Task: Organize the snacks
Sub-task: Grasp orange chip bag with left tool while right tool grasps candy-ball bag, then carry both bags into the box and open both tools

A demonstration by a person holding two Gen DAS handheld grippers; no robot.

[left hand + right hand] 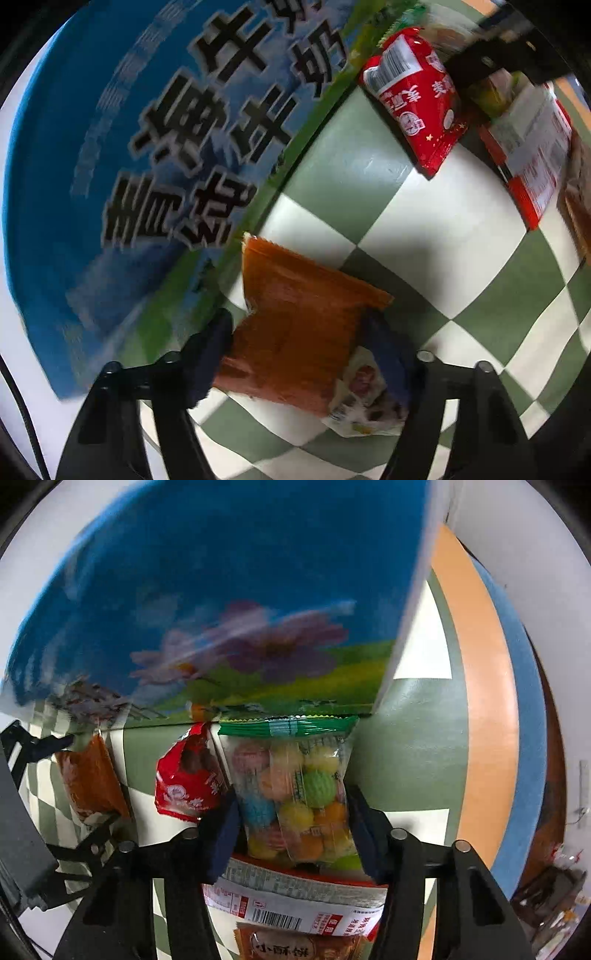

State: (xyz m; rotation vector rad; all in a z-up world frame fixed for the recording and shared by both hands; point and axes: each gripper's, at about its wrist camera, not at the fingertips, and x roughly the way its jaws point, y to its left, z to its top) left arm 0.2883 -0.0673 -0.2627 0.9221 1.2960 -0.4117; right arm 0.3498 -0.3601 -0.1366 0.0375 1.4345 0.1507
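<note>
Orange packet clamped in left claw, candy bag in right claw; crinkly film could slip against the blue carton, toppling neighbouring red packet.

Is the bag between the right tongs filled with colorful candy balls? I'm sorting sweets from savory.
Yes, the clear bag with a green top edge, between the right tongs, shows many colorful balls inside.
</note>
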